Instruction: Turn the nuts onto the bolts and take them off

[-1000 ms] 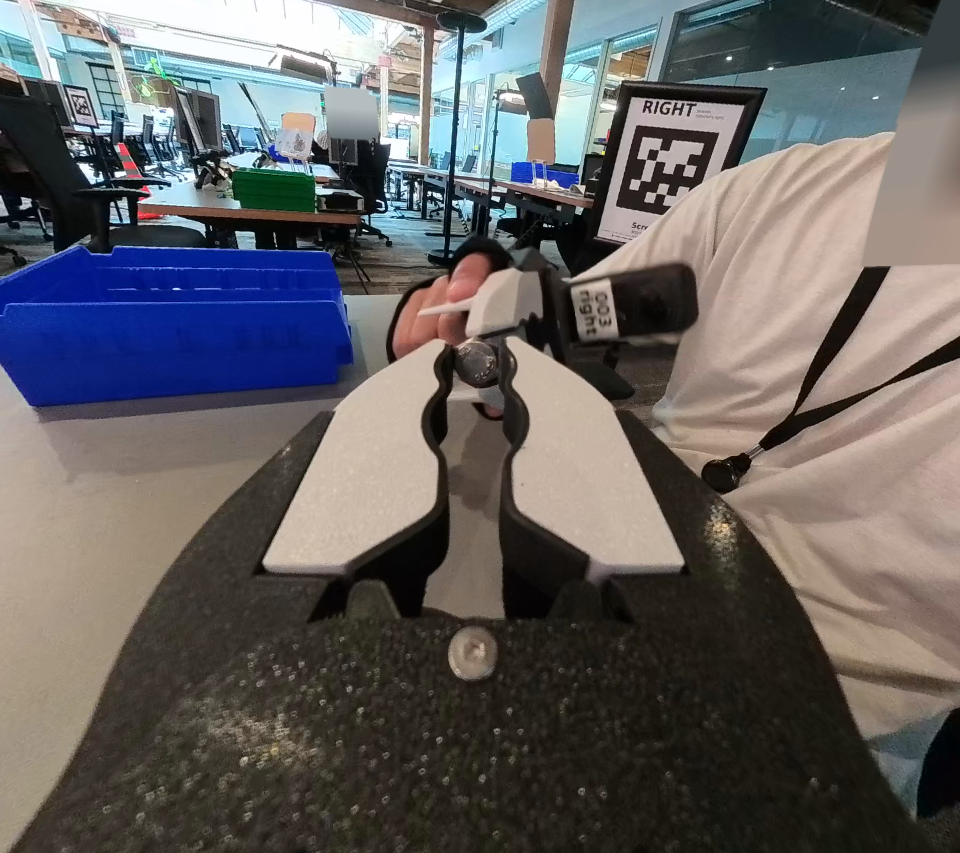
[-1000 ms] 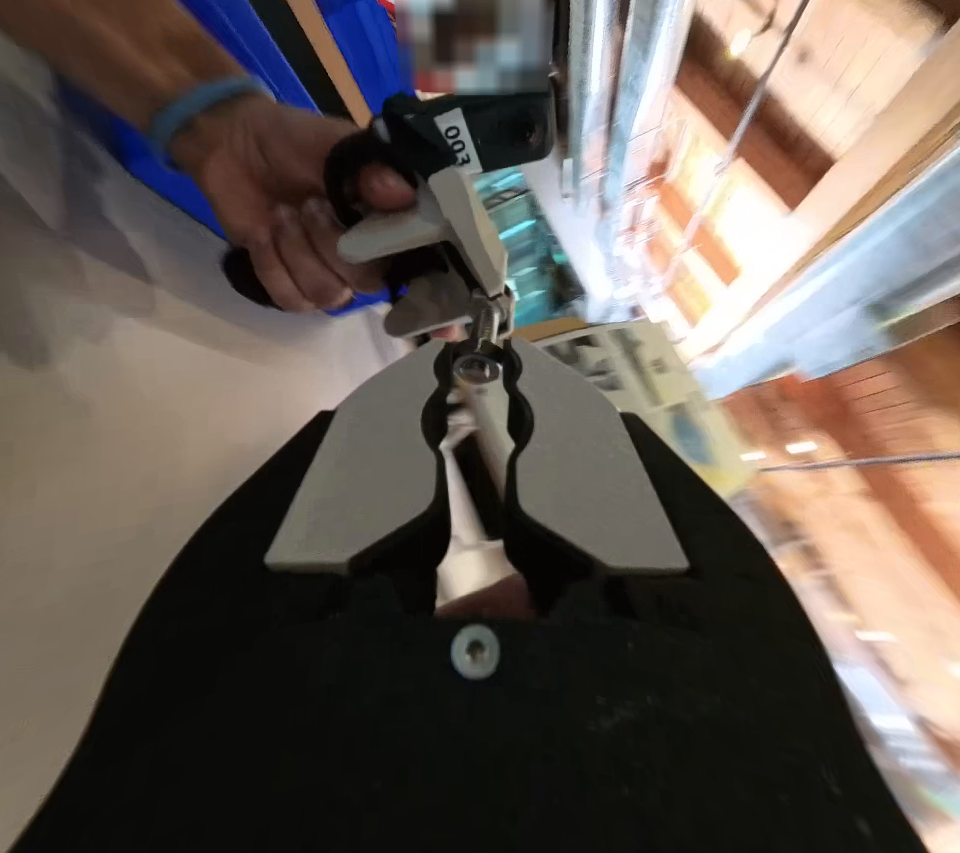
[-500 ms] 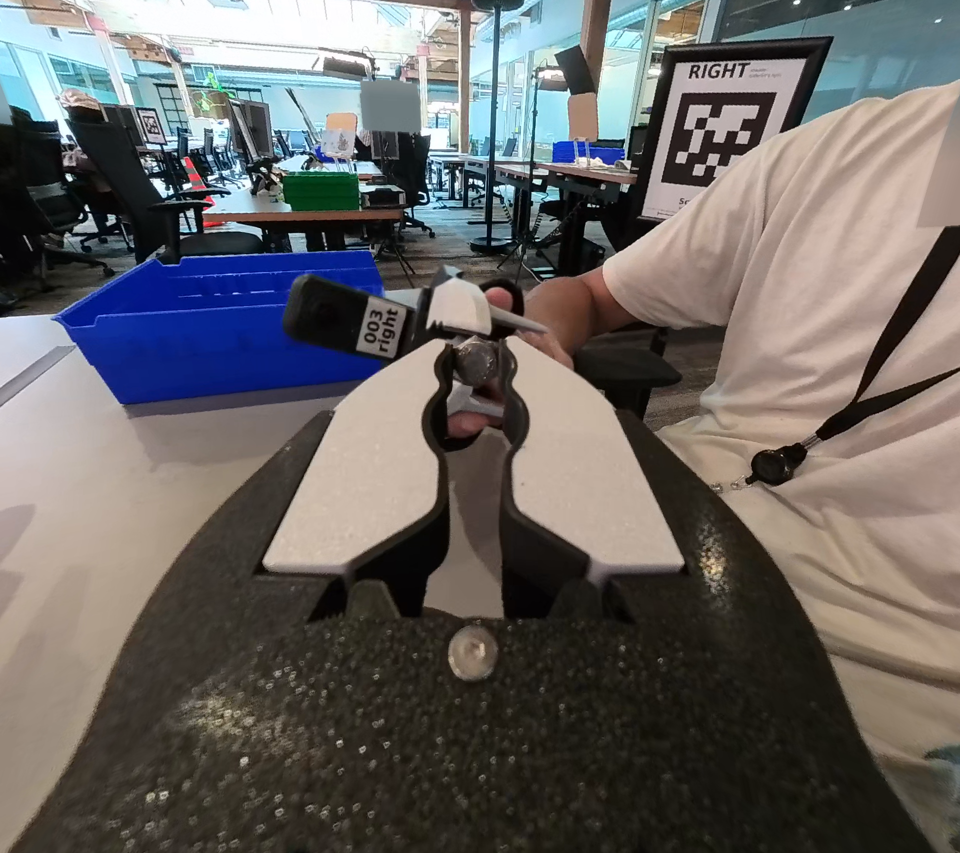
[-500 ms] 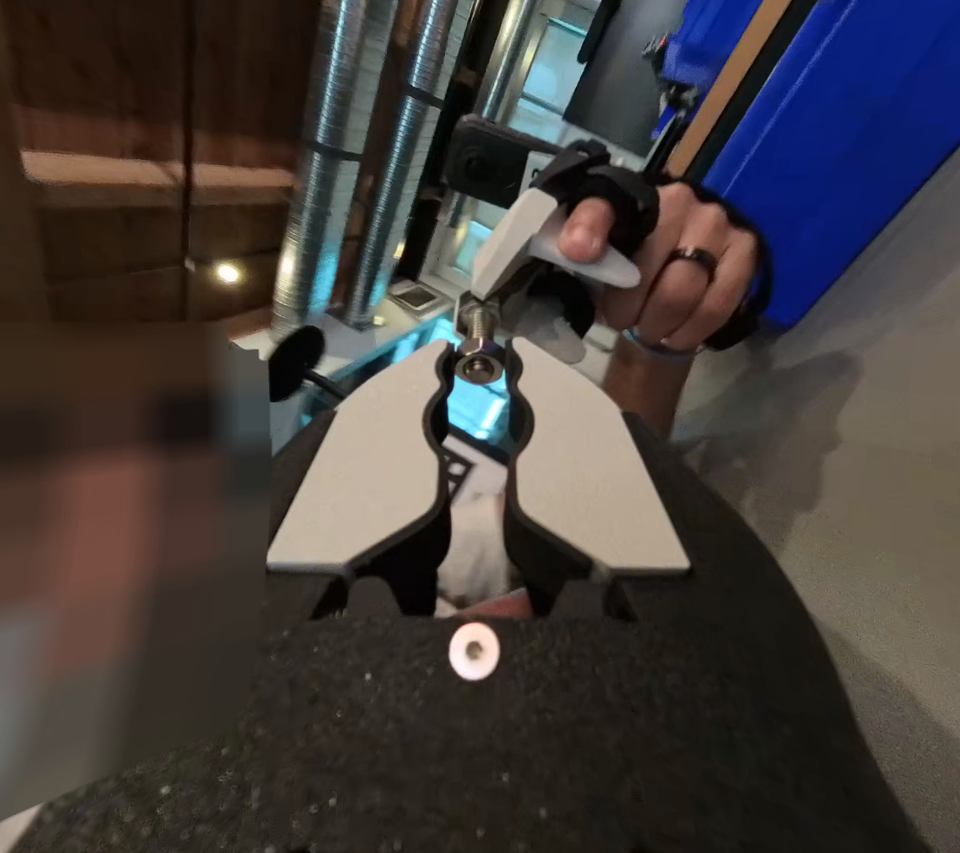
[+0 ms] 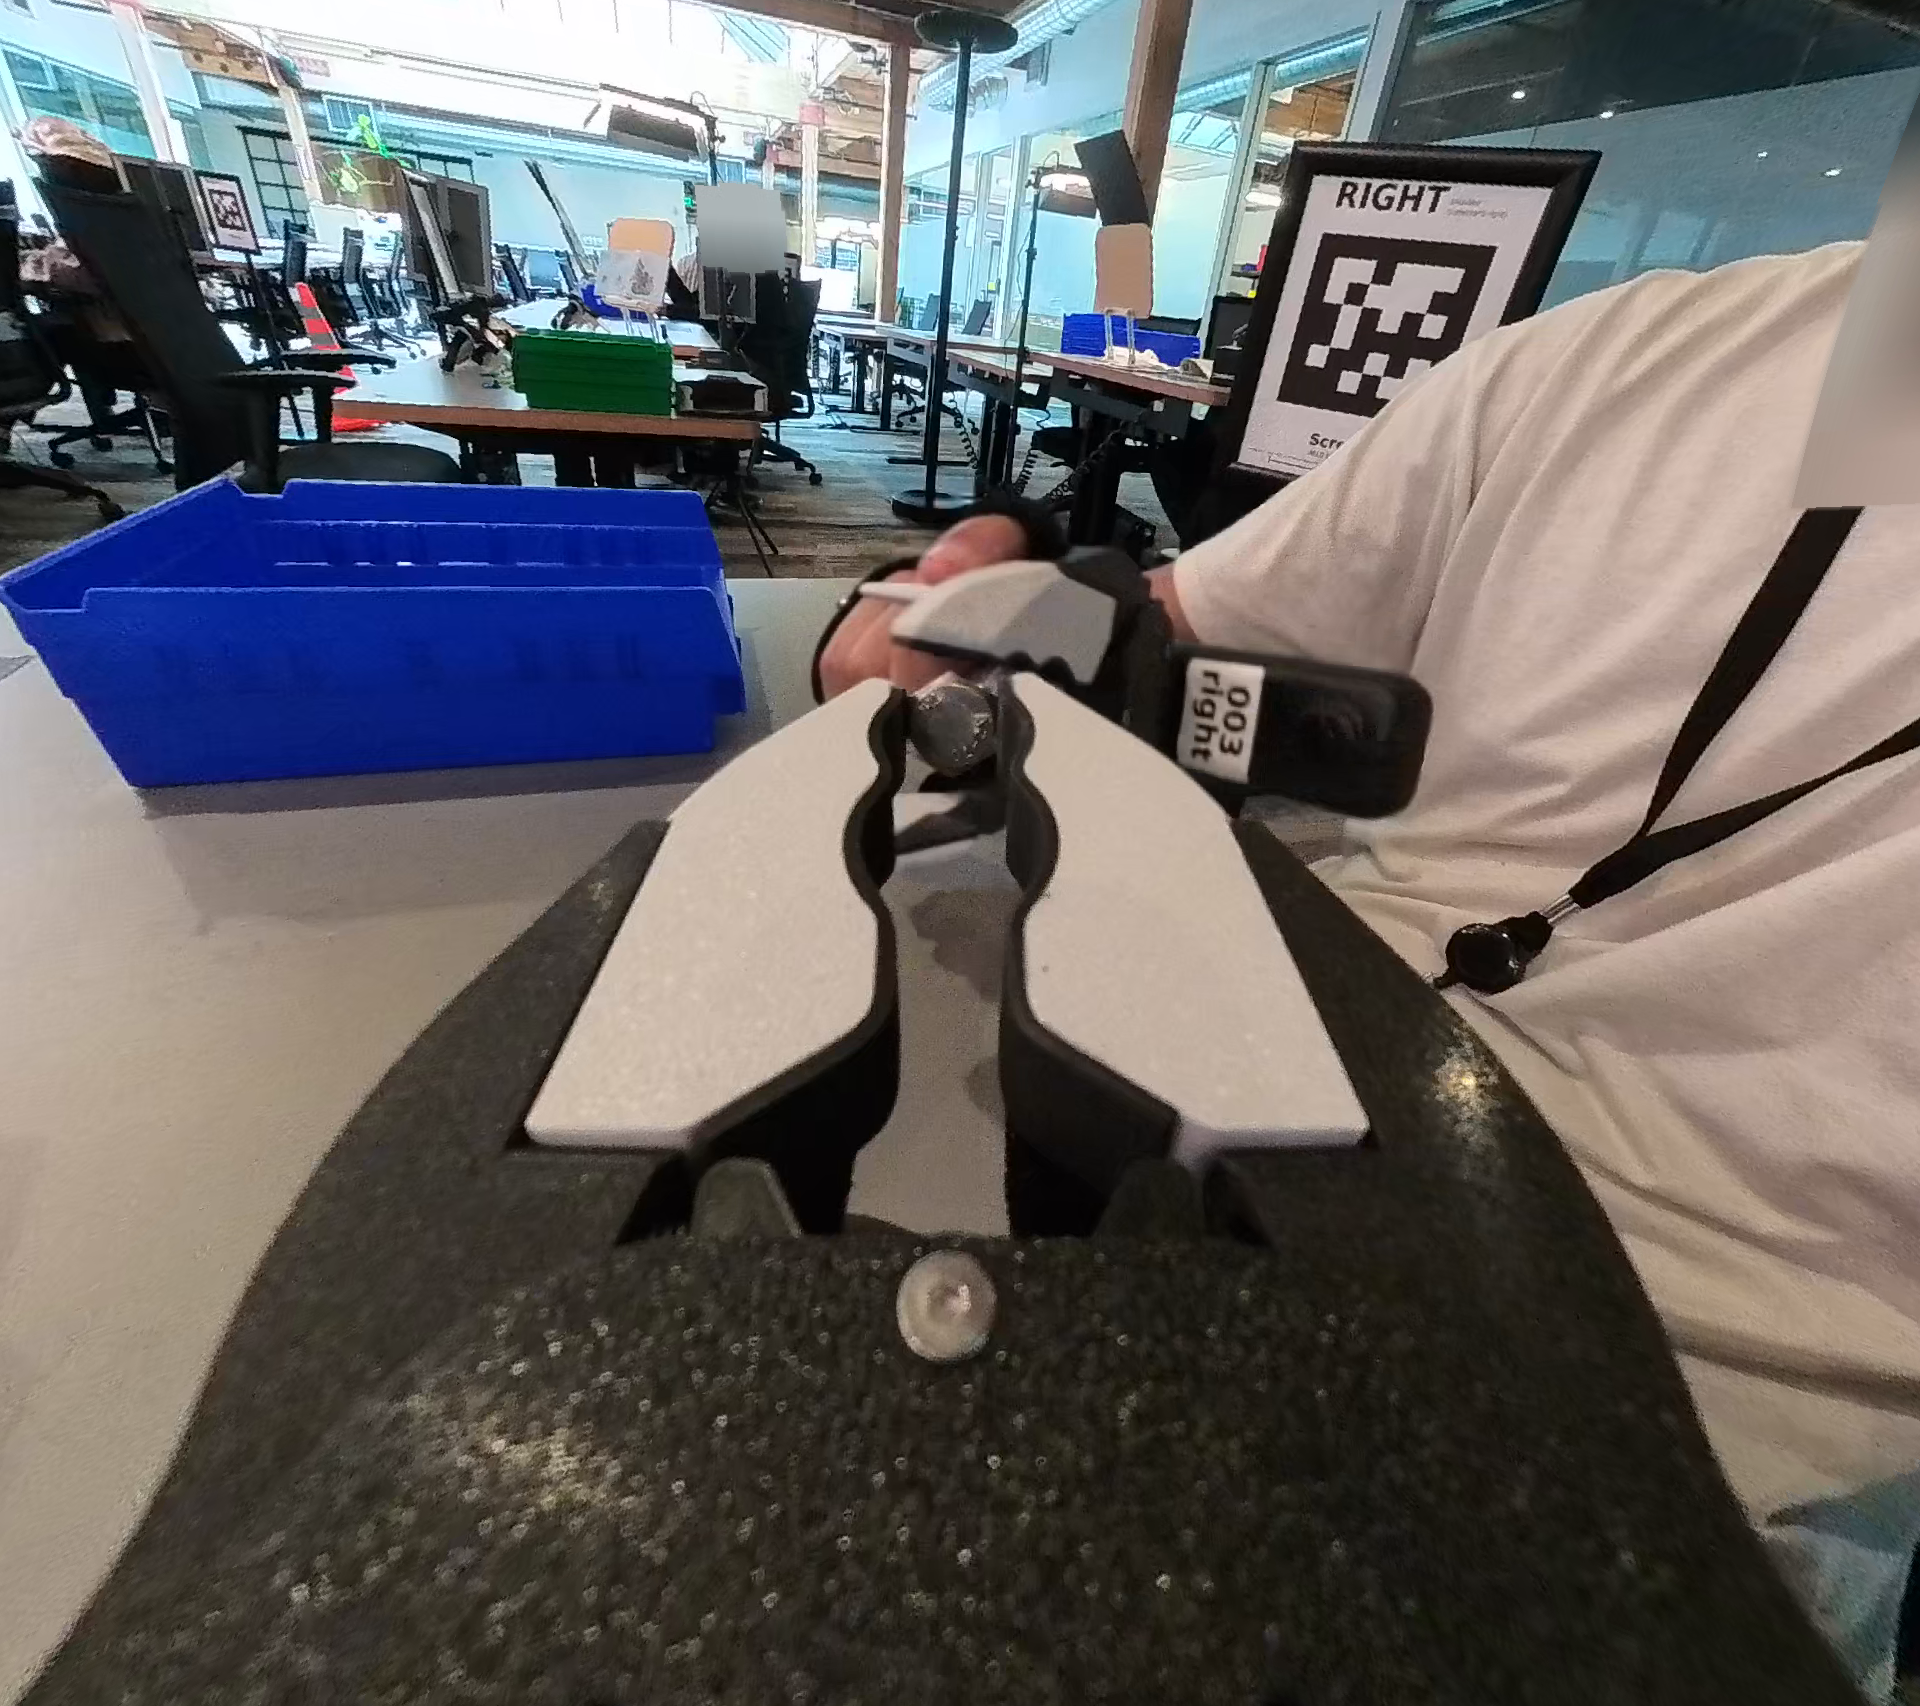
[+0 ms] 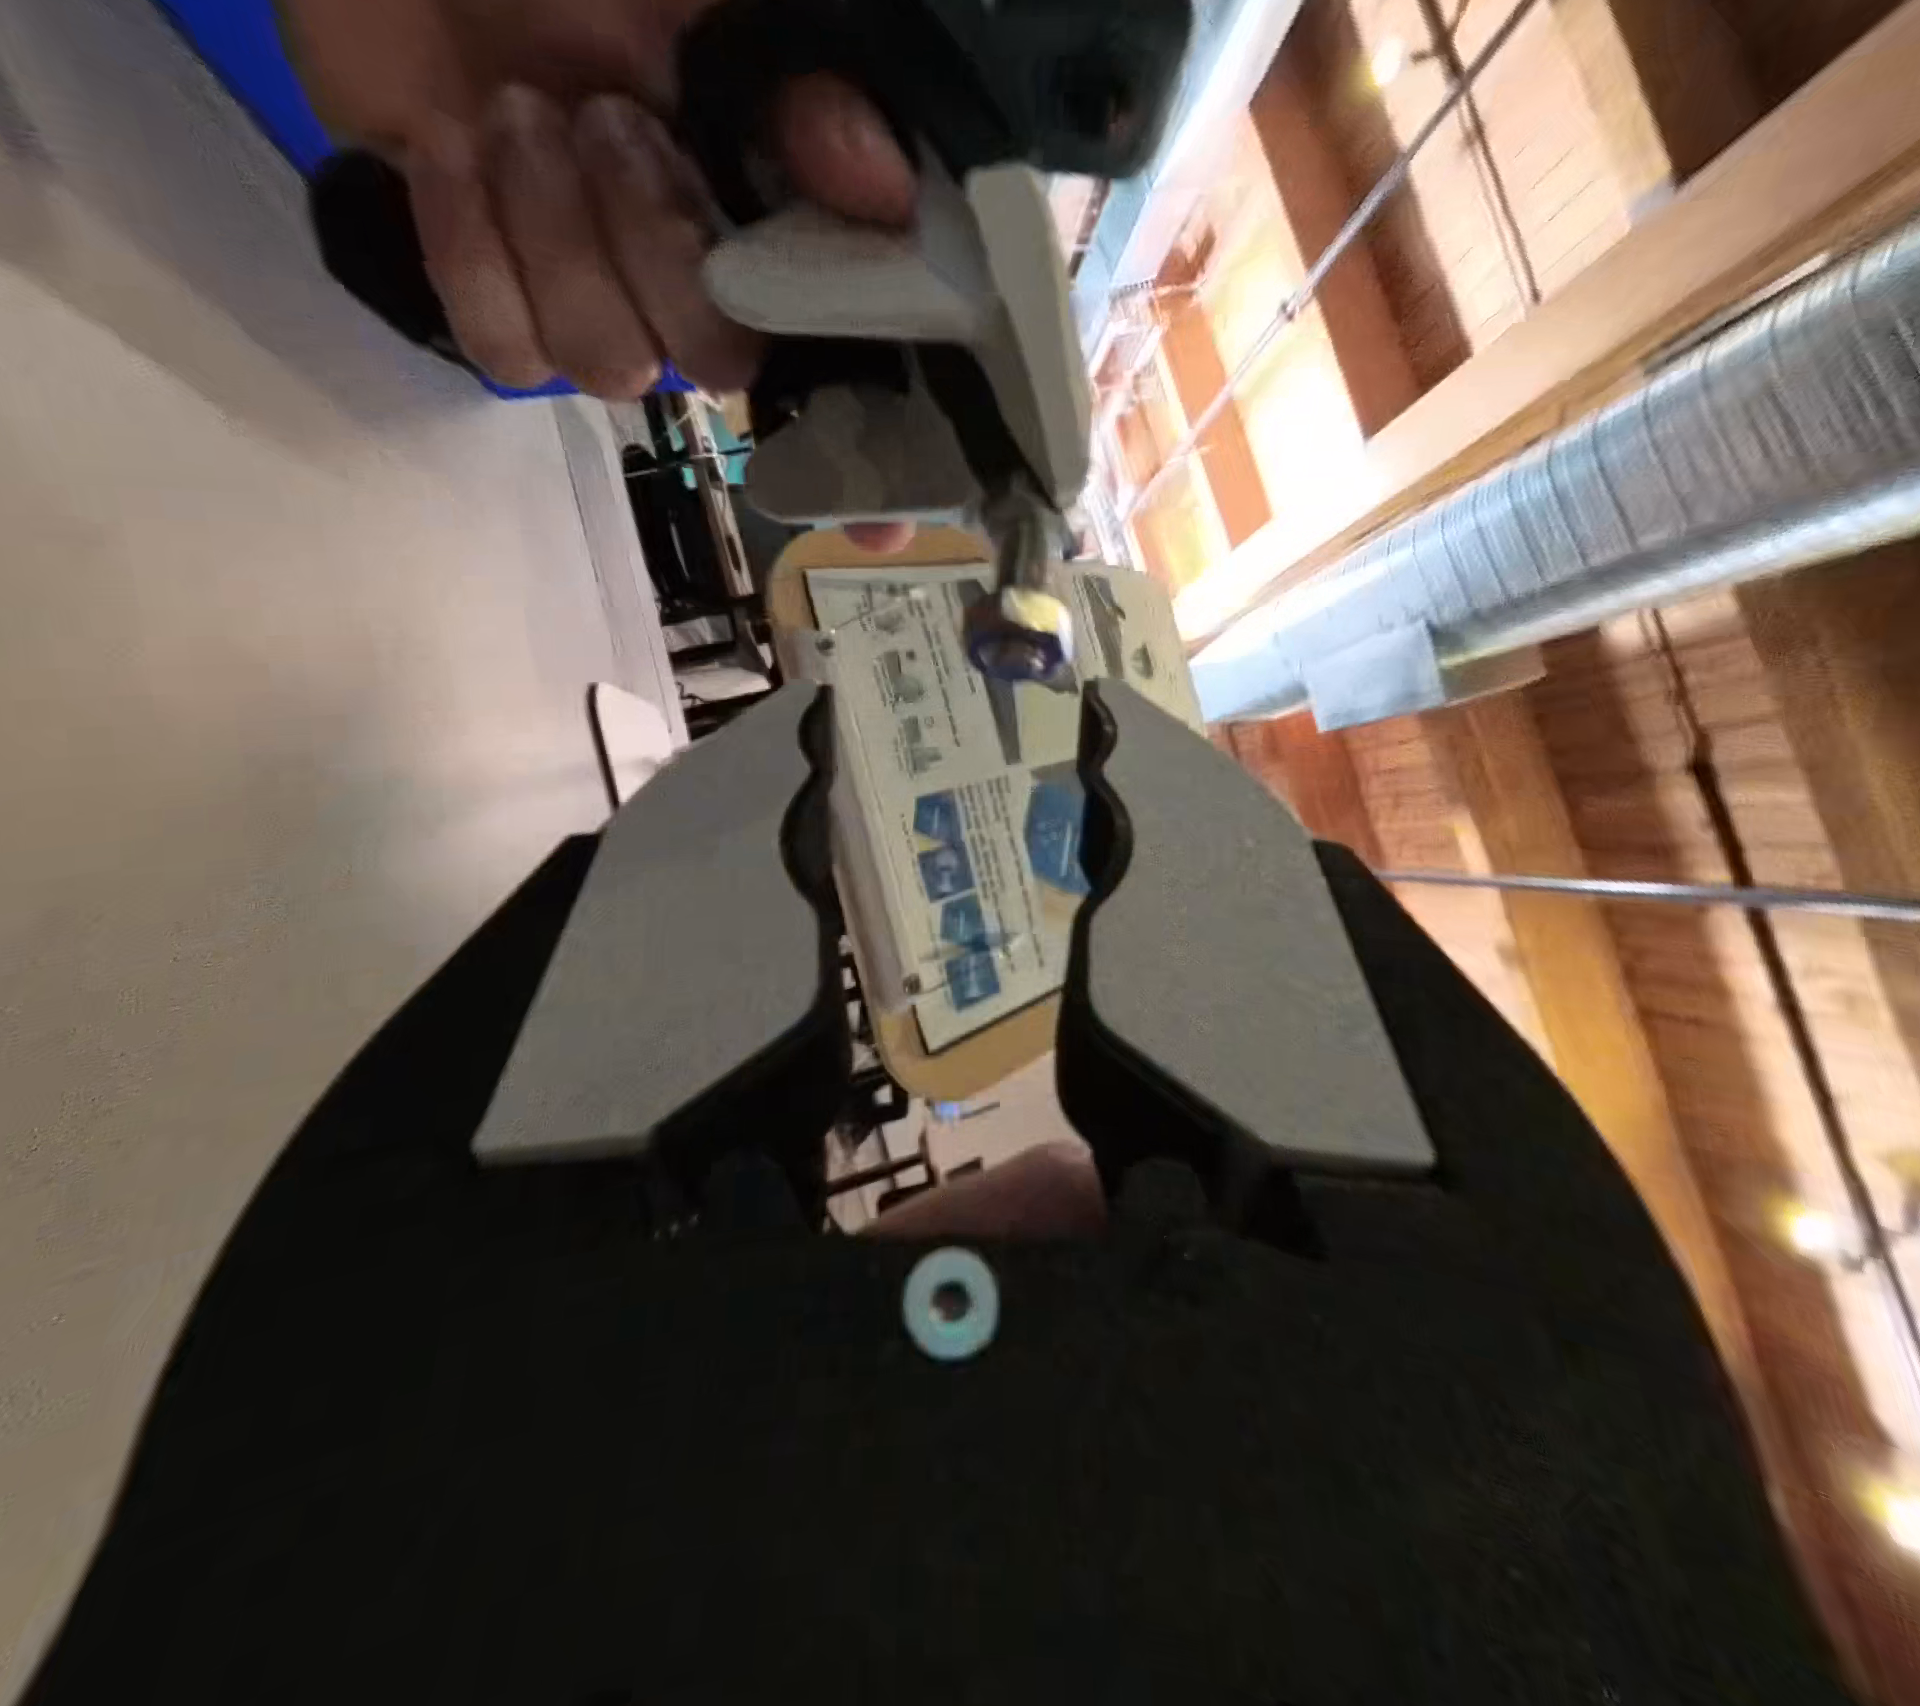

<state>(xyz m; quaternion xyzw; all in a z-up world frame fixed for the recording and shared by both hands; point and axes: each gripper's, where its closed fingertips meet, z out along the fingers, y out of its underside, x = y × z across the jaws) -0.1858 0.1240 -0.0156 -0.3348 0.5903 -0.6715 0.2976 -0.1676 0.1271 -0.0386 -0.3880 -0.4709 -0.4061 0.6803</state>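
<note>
1. The left hand-held gripper (image 5: pixel 948 721) has two flat, pale grey fingers (image 5: pixel 748 918) with wavy black inner edges, set in a speckled black body.
2. A round silver screw (image 5: pixel 945 1322) sits in the middle of that body.
3. The right hand-held gripper (image 6: pixel 951 700) has the same build, with a silver washer-like screw (image 6: pixel 949 1307).
4. The person wears a white short-sleeved shirt (image 5: pixel 1558 721) and a black lanyard (image 5: pixel 1745 680) with a clip.

Left wrist view sharp, bright daylight from far windows (image 5: pixel 312 46), soft shadows on table (image 5: pixel 208 929). Right wrist view motion-blurred, tilted, warm ceiling lights (image 6: pixel 1382 61); wide-angle bending at edges.
</note>
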